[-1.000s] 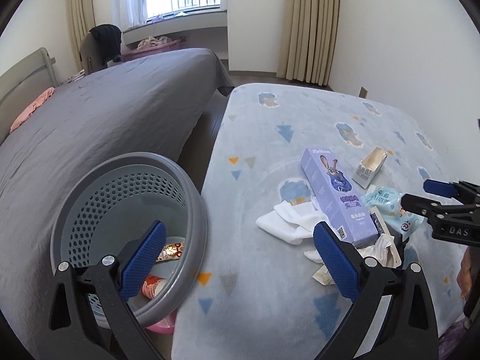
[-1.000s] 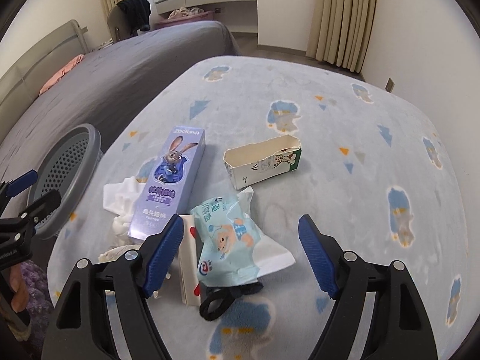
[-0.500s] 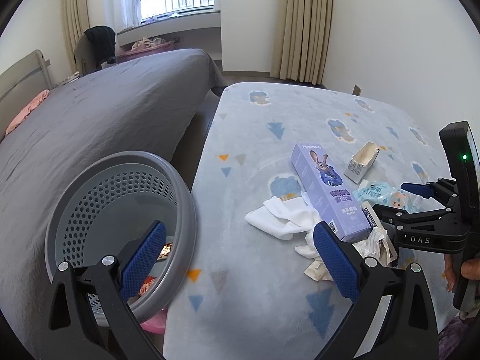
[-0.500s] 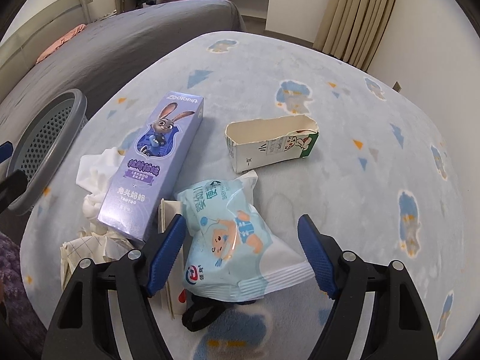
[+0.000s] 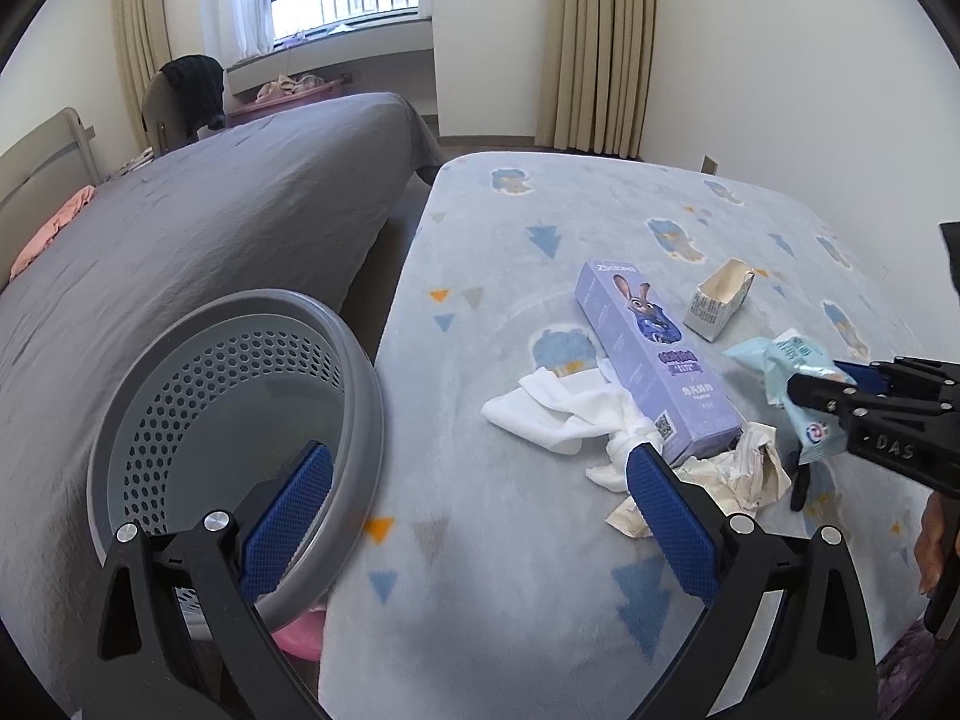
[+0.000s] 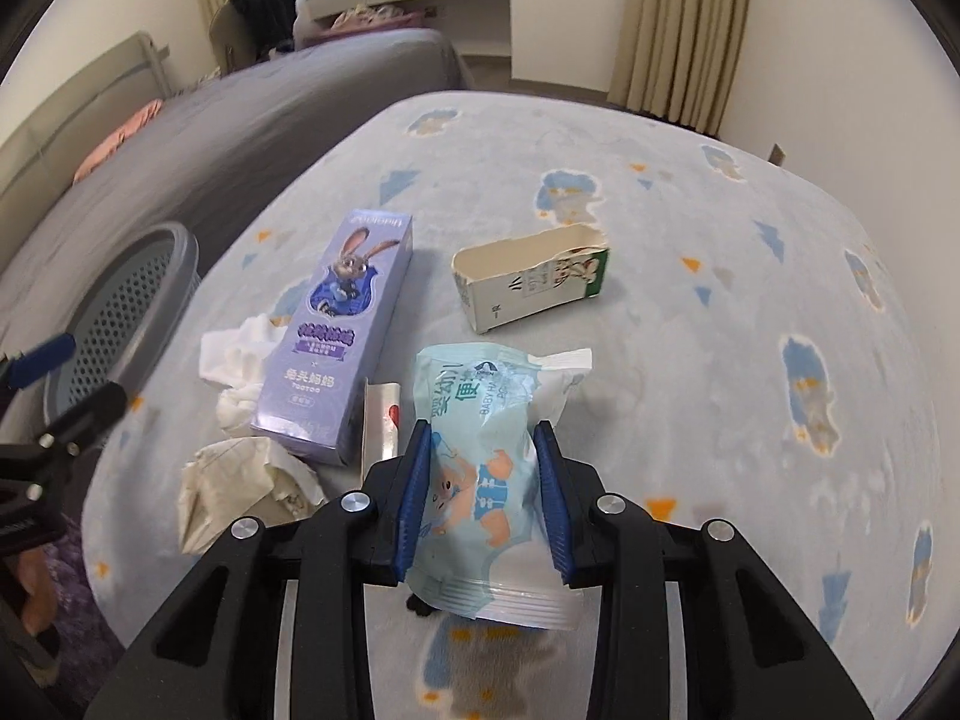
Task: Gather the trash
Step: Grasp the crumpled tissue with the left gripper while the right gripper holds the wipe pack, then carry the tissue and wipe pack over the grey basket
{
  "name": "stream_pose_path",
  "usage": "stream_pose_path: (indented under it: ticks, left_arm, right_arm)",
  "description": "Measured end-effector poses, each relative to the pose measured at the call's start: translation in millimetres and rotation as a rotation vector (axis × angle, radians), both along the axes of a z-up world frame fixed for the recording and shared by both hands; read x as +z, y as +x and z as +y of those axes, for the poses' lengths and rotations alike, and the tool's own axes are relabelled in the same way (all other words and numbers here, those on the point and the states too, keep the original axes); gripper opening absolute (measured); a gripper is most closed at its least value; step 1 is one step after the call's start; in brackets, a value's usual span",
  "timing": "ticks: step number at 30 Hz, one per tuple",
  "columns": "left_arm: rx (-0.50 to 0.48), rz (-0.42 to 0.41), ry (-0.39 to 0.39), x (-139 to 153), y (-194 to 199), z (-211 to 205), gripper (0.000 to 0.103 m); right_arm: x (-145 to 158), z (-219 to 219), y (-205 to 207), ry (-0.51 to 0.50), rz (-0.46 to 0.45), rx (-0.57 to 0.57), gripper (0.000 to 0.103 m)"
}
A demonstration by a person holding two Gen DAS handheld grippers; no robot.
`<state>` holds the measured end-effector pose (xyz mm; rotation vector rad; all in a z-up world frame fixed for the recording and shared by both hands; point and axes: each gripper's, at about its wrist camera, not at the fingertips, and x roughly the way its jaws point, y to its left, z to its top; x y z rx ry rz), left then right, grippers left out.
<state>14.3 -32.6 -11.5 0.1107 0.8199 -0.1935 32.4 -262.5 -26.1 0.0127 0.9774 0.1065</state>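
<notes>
Gray bed (image 5: 198,222) fills the left side of the left wrist view, a pink cloth (image 5: 54,228) at its far end. Beside it, the blue patterned blanket (image 5: 540,540) covers a second, lower surface and carries all the loose trash.

Gray perforated basket (image 5: 354,360) stands in the gap between the two, its rim touching the blanket edge. Something pink (image 5: 300,639) shows under its near side.

Left gripper (image 5: 474,510): jaws spread wide, nothing between them, hanging over the basket rim and the blanket edge.

Right gripper (image 6: 483,498): jaws drawn in on the light-blue wet-wipes pack (image 6: 486,456), blue pads (image 6: 414,492) pressing both sides and pinching the pack at its middle. Pack lies lengthwise between the jaws; cannot tell whether it is lifted off the blanket.

Purple toothpaste box (image 6: 342,324) with a rabbit cartoon lies flat, left of the pack, one end resting over white tissue (image 6: 240,354). Torn-open milk carton (image 6: 528,285) on its side, beyond the pack, apart from it.

Crumpled cream paper (image 6: 240,480) sits at the near end of the toothpaste box. A thin white wrapper with red marking (image 6: 381,414) is wedged between box and pack. Small black object (image 6: 420,603) peeks from under the pack's near end, too hidden to identify.
</notes>
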Motion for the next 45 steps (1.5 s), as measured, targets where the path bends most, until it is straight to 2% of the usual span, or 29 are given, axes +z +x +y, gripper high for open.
stream_pose_path:
  ticks: [6, 11, 18, 25, 31, 33, 35, 40, 45]
  left_arm:
    - [-0.037, -0.021, -0.014, 6, -15, -6, 0.097]
    - [-0.119, -0.039, -0.040, 14, -34, -23, 0.097]
    - [-0.215, -0.012, -0.027, 4, -49, -60, 0.097]
    - [-0.210, 0.033, -0.040, -14, -32, -81, 0.097]
    - [-0.182, 0.069, -0.053, -29, -14, -89, 0.095]
    - [-0.173, 0.083, -0.046, -35, -10, -90, 0.086]
    - [-0.178, 0.104, -0.055, -39, -7, -90, 0.071]
    - [-0.225, 0.108, -0.086, -36, -14, -91, 0.042]
    - [-0.245, 0.107, -0.086, -32, -23, -86, 0.034]
  right_arm:
    - [14, -16, -29, 0.068, -0.058, -0.088, 0.033]
    - [14, -28, -50, 0.142, -0.075, -0.157, 0.033]
    - [16, -37, -56, 0.158, -0.085, -0.182, 0.033]
    - [21, -56, -62, 0.204, -0.097, -0.226, 0.033]
    - [24, -59, -63, 0.234, -0.096, -0.219, 0.033]
    - [25, -56, -64, 0.230, -0.100, -0.207, 0.033]
    - [26, -54, -65, 0.230, -0.101, -0.200, 0.033]
    - [24, -55, -65, 0.233, -0.095, -0.204, 0.033]
    - [24, -53, -65, 0.229, -0.096, -0.202, 0.033]
